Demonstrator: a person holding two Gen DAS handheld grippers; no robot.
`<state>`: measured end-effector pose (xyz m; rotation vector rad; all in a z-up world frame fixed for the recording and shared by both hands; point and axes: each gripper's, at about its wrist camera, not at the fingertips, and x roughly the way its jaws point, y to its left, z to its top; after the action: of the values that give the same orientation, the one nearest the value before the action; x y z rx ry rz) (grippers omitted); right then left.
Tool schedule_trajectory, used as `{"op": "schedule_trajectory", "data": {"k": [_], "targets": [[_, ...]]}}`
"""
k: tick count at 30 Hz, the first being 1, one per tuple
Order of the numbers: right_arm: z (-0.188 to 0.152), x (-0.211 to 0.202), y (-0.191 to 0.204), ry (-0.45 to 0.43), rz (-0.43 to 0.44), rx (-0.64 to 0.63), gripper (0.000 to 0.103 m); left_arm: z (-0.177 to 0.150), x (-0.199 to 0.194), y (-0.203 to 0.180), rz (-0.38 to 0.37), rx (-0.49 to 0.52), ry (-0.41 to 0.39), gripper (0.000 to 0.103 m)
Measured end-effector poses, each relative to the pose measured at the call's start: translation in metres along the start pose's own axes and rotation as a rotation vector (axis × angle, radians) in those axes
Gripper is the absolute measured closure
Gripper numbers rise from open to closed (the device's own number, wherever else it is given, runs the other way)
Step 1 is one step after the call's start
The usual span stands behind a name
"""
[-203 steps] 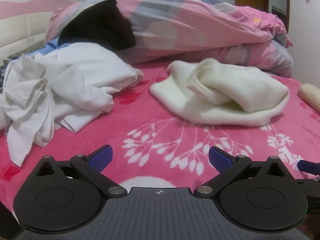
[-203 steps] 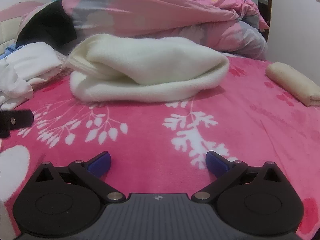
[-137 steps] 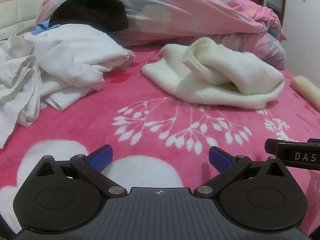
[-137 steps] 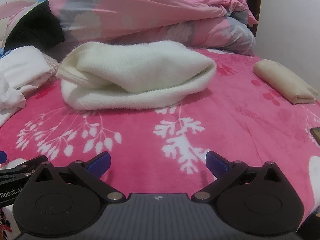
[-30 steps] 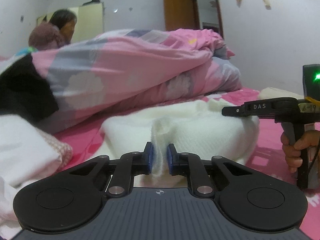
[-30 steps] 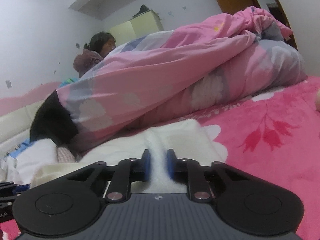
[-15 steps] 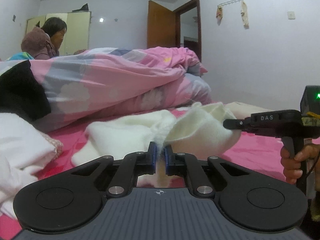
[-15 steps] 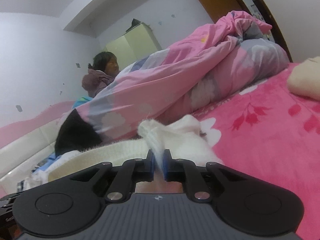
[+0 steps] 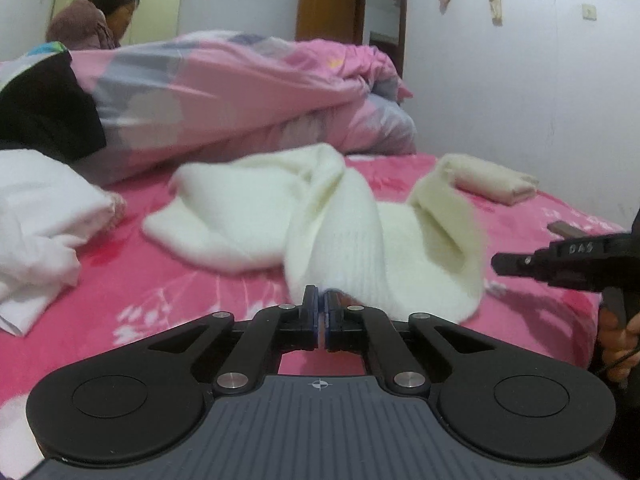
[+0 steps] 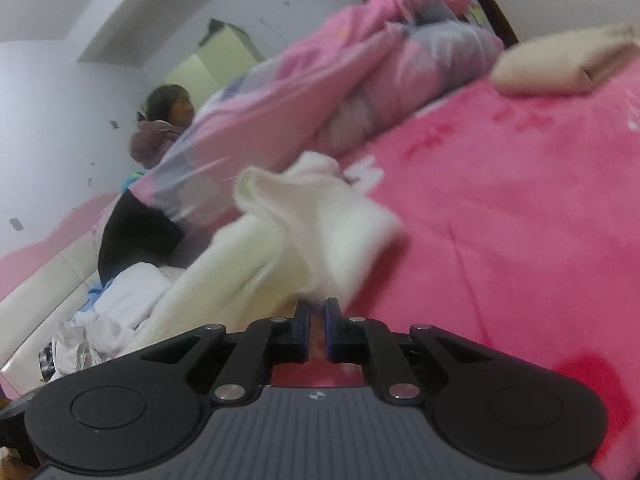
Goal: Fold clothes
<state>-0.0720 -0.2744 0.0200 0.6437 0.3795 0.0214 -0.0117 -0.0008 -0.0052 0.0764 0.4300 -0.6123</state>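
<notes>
The cream sweater [image 9: 340, 216] lies on the pink blanket [image 9: 168, 280] in the middle of the bed, with one part lifted. Your left gripper [image 9: 321, 300] is clenched on its near edge, and your right gripper [image 10: 317, 308] also pinches a fold of it. Beside it you see white clothes [image 9: 36, 216], and behind it a quilt [image 9: 224, 92].

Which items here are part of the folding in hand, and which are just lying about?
In use:
- cream sweater
- left gripper
- right gripper

Lying about:
- white clothes pile
- pink quilt
- beige folded garment
</notes>
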Motion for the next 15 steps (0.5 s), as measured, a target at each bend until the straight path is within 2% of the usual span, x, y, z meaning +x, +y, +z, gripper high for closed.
{"op": "schedule_trajectory", "data": {"k": [1, 5, 8, 11, 13, 15], "targets": [[-0.001, -0.003, -0.002, 0.003, 0.000, 0.007, 0.095, 0.000, 0.000, 0.000, -0.004, 0.001, 0.007, 0.100], [-0.001, -0.018, -0.008, -0.003, -0.033, 0.009, 0.094, 0.000, -0.006, 0.006, -0.004, -0.038, 0.020, 0.075], [0.000, -0.025, -0.015, -0.013, -0.055, 0.023, 0.094, 0.001, -0.011, 0.013, -0.001, -0.089, 0.017, 0.064], [0.003, -0.025, -0.016, -0.023, -0.070, 0.014, 0.091, 0.003, -0.016, 0.020, 0.002, -0.146, 0.002, 0.046], [0.004, -0.022, -0.011, -0.029, -0.066, -0.013, 0.085, 0.007, -0.013, 0.020, 0.020, -0.149, -0.008, 0.041], [0.005, -0.016, -0.001, -0.032, -0.056, -0.049, 0.068, 0.011, -0.007, 0.017, 0.038, -0.144, 0.005, 0.033]]}}
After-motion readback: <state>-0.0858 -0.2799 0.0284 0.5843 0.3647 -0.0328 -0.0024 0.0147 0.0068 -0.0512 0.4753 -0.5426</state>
